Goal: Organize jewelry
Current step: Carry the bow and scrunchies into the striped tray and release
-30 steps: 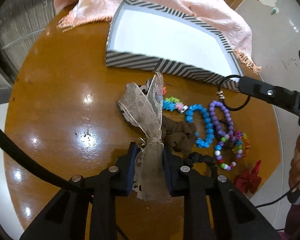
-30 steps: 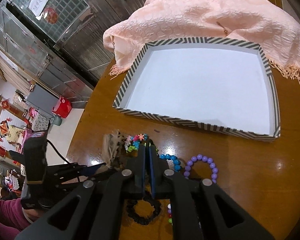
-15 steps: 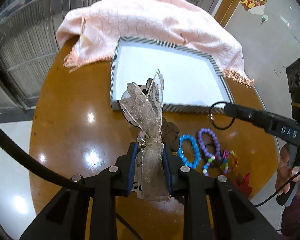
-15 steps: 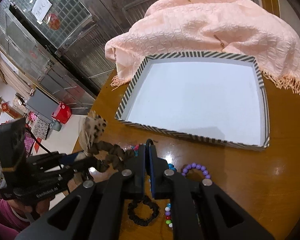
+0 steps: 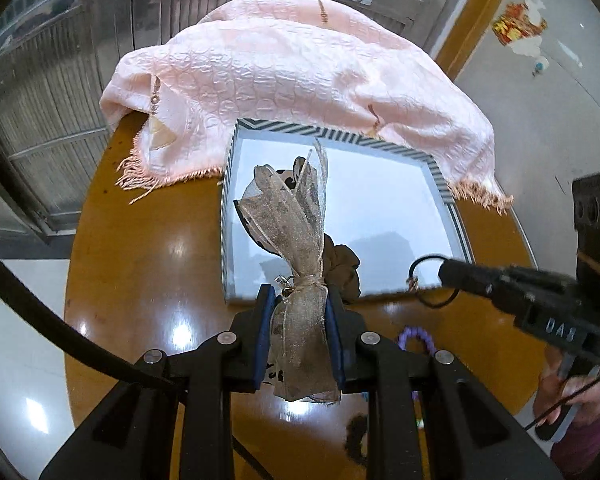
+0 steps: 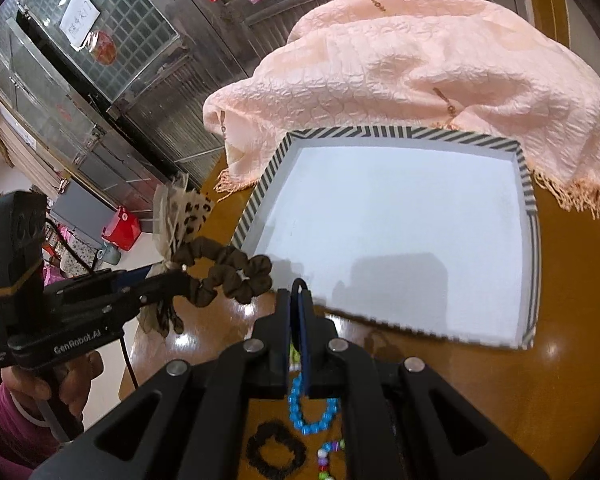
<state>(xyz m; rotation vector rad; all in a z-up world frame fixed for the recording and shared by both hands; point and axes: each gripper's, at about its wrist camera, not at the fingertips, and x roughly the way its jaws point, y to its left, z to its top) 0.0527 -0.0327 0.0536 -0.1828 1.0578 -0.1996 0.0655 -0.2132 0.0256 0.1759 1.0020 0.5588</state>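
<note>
My left gripper (image 5: 299, 312) is shut on a brown scrunchie with a sheer leopard-print ribbon bow (image 5: 292, 216); it also shows in the right wrist view (image 6: 224, 268), held in the air at the near left edge of the striped box (image 5: 342, 134). My right gripper (image 6: 296, 300) is shut on a thin black ring with a small charm (image 5: 430, 280), held just above the box's near wall. The box (image 6: 380, 132) has a white, bare floor. A blue bead bracelet (image 6: 310, 412), a black scrunchie (image 6: 274, 454) and a purple bead bracelet (image 5: 416, 336) lie on the brown round table (image 5: 148, 264).
A pink fringed shawl (image 5: 300, 76) lies draped behind the box and over its far rim. Multicoloured beads (image 6: 324, 456) lie near the black scrunchie. The table's edge curves round at left, with floor and metal shutters beyond.
Both grippers have risen from the jewelry pile and moved forward to the box's near edge, the left carrying the bow scrunchie and the right carrying the black ring.
</note>
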